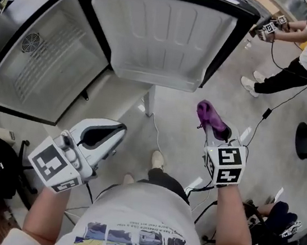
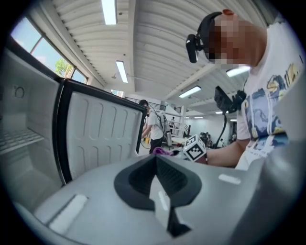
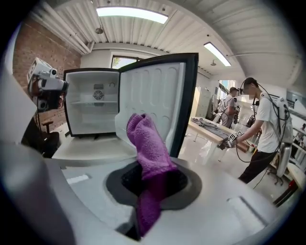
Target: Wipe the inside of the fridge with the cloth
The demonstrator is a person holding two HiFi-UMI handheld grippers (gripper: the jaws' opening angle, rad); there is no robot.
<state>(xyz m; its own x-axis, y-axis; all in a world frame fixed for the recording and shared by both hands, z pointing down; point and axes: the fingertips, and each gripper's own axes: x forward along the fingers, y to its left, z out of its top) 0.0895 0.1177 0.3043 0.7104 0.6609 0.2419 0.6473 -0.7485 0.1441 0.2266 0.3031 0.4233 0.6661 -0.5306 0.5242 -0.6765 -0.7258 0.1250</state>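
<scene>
The small white fridge with a black frame [image 1: 42,69] stands open ahead of both my grippers. My left gripper [image 1: 106,136] is clenched on nothing. My right gripper [image 1: 218,135] is grasping the purple fluffy cloth [image 1: 210,116], which sticks out beyond its jaws, outside the fridge.

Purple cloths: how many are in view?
1. The cloth is clamped in the right gripper, in front of the open fridge. The left gripper holds none. More may be hidden.

Cloth [image 3: 147,148] in right gripper [image 1: 218,135]: purple, plain. Right gripper, left gripper [image 1: 106,135]: pale grey shells, black around jaws. Marker cubes [image 1: 224,164]: black-and-white squares. Fridge [image 1: 154,40] ahead of both: white interior, black frame.
</scene>
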